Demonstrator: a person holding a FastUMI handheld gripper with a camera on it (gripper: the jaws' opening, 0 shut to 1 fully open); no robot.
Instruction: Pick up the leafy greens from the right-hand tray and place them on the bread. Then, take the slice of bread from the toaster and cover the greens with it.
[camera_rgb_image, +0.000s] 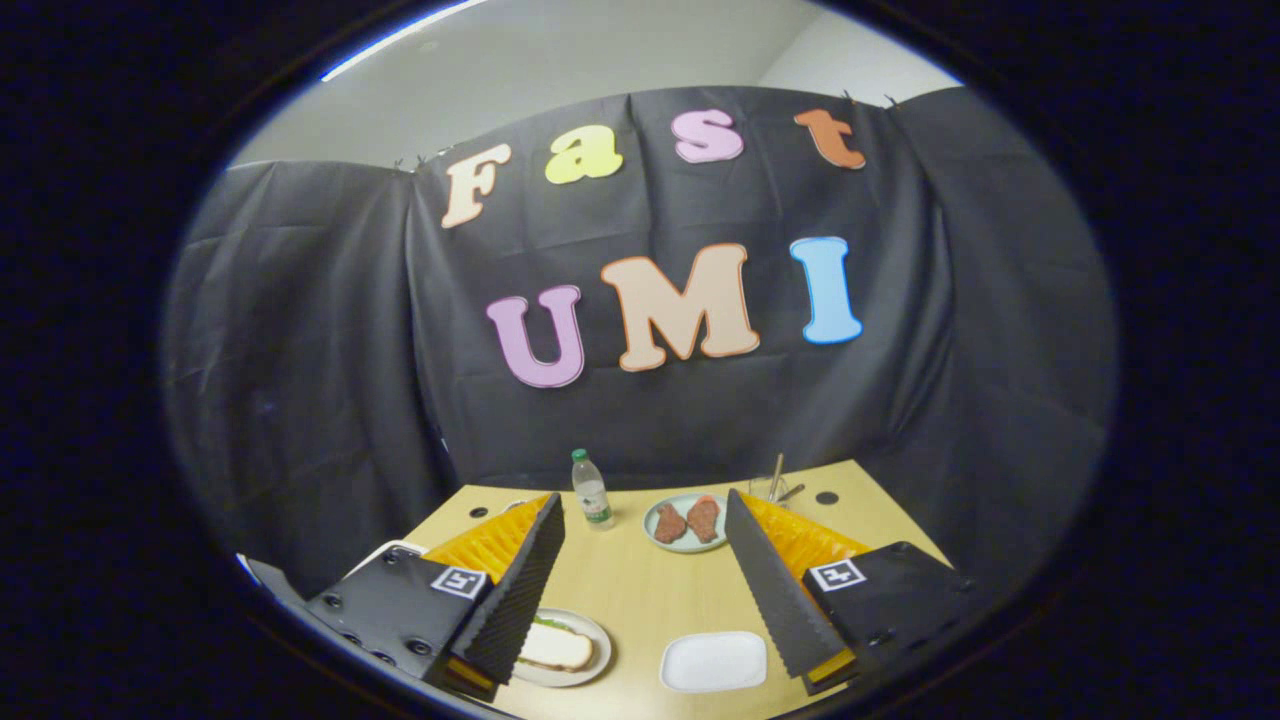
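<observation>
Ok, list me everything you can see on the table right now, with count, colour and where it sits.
table: one, light wood, under everything.
water bottle: one, clear with green cap, far side, beyond the left finger.
plate with meat pieces: one, pale green plate, two reddish-brown pieces, far side between the fingers.
plate with bread: one, white, green showing under the slice, beside the left finger.
rectangular tray: one, white, near side between the fingers.
glass with utensils: one, clear, beyond the right finger.
gripper: one, fingers wide apart, holding nothing.
</observation>
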